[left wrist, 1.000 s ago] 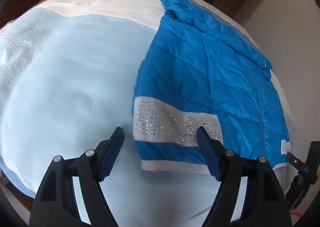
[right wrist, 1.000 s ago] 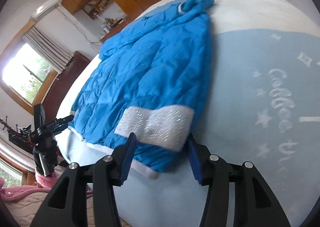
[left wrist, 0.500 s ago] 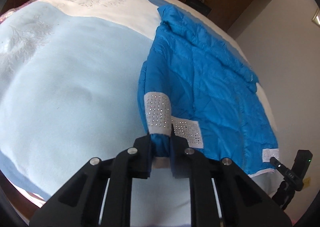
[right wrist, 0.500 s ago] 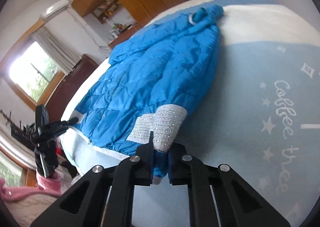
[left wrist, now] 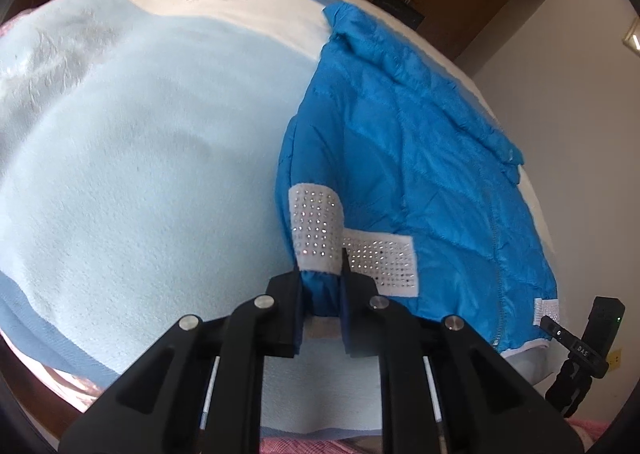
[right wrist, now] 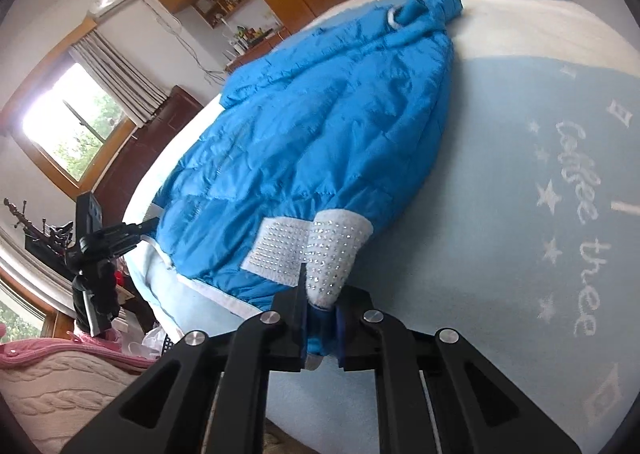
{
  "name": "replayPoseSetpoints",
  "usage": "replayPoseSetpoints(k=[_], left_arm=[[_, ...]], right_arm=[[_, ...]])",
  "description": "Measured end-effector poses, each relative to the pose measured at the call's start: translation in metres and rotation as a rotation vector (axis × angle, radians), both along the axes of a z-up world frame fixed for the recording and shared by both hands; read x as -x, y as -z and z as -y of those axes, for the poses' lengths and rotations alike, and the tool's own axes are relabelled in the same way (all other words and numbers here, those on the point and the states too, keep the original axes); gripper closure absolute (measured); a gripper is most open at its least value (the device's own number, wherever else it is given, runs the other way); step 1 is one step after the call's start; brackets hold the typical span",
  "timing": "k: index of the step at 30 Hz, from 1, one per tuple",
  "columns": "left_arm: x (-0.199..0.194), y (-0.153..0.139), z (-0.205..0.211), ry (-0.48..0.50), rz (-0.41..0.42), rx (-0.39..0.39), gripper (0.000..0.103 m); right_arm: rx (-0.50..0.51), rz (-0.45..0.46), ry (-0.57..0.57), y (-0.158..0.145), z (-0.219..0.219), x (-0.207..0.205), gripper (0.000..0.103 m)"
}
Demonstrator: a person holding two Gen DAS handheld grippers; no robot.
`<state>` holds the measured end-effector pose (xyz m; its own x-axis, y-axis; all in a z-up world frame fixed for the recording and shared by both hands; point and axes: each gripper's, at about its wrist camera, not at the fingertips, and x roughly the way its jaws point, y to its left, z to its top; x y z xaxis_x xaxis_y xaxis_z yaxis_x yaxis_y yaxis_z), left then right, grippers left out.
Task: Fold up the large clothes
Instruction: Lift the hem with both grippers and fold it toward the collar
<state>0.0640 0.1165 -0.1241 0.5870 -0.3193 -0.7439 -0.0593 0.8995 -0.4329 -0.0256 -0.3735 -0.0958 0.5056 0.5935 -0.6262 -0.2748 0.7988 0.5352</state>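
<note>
Two pairs of tongs have hold of one garment, so we start from the widest thing and work inward. We see a bed (left wrist: 120, 174) under a pale blue blanket (right wrist: 520, 214), and on it the blue quilted jacket (left wrist: 400, 158) lies spread flat toward one side of the bed, collar at the far end, hem toward us. Along that hem runs a white studded band (left wrist: 380, 258), bunched up where it is pinched. We have the left tongs (left wrist: 323, 294) clamped on the hem at its outer corner, and the right tongs (right wrist: 320, 328) clamped on the hem at the opposite corner, with blue fabric and the white band squeezed between the pads in both views.

We judge the step in hand to be lifting the hem to fold it up toward the collar. To do it well, we should raise both corners together and level, keep the hem taut between us, and carry it straight along the jacket's length so the padded layers do not skew or slip out of the pads.
</note>
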Motion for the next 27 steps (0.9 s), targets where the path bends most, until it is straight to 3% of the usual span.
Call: replayPoseSetpoints(k=[5,10,18,27], left_arm=[[0.006,-0.037,0.003,0.032,0.112,0.026,0.092],[-0.017,-0.081,0.013,0.091,0.194,0.064,0.092],[-0.091,-0.141,0.019,0.123,0.276,0.115,0.092],[-0.202,-0.172,0.041,0.143,0.297,0.141,0.091]], right_arm=[[-0.049,0.083,-0.02,-0.037,0.008,-0.005,0.094],[-0.061,0.151,-0.035,-0.085,0.012,-0.027,0.094],[-0.07,0.191,-0.004,-0.143,0.025,-0.086,0.094],[-0.14,0.108,0.049,-0.168,0.054,-0.187,0.094]])
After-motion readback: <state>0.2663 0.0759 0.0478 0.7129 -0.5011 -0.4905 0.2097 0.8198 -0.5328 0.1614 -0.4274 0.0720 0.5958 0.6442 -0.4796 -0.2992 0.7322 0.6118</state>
